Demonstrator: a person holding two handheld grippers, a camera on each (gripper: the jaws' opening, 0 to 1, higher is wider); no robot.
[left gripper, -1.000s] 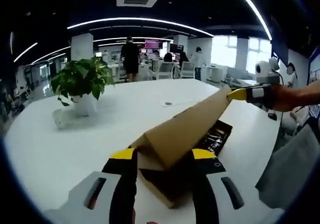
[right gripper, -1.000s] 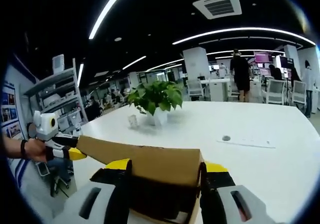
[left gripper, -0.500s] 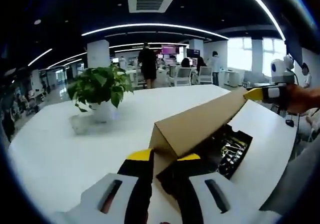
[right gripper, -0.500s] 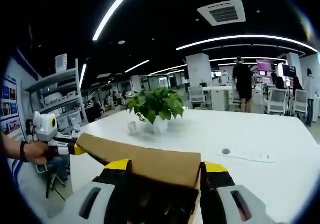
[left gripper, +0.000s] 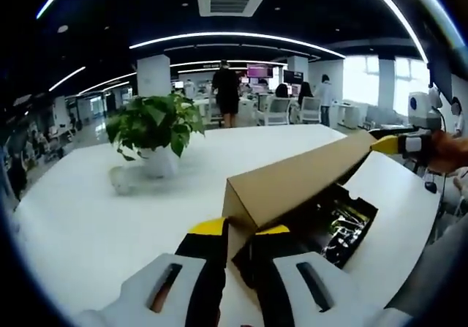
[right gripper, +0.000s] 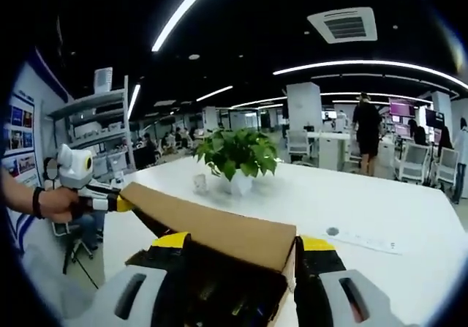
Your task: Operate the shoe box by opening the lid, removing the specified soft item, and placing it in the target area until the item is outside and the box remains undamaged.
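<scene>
**Shoe box lid raised, one gripper at each end**

Cardboard shoe box point(left gripper: 344, 224) sits on white bench point(left gripper: 88, 217), open, dark interior showing. Lid point(left gripper: 292, 184) is tilted up off the box, long brown panel running across both views.

Left gripper view: left gripper point(left gripper: 240, 232) at near corner of lid, yellow-tipped jaws drawn close together with the lid's corner edge between them, looks clamped on it. Inside the box, a dark mass with pale glints point(left gripper: 338, 228), too unclear to say what the item is; it lies in the box, under the raised lid. Right gripper point(left gripper: 391, 144) at far end of lid, upper right, yellow tip touching lid edge, held by a hand point(left gripper: 447, 151).

Right gripper view: right gripper point(right gripper: 245, 243) jaws stand wide apart, one on each side of the lid point(right gripper: 219, 224) end, both yellow tips against the cardboard; lid end sits between them, so grip spans its width. Dark box interior point(right gripper: 219, 298) below lid. Left gripper point(right gripper: 110, 203) at far end, left side, yellow tip at lid corner, hand point(right gripper: 55, 203) with dark wristband holding it.

Potted plant point(left gripper: 155, 133) in white pot on bench beyond box, well apart from it; also point(right gripper: 235, 159). Small round mark on the bench point(right gripper: 333, 231) near a flat white strip point(right gripper: 365, 243). Office background: person standing point(left gripper: 227, 93), chairs, shelving point(right gripper: 99, 133) at left, ceiling light strips.
</scene>
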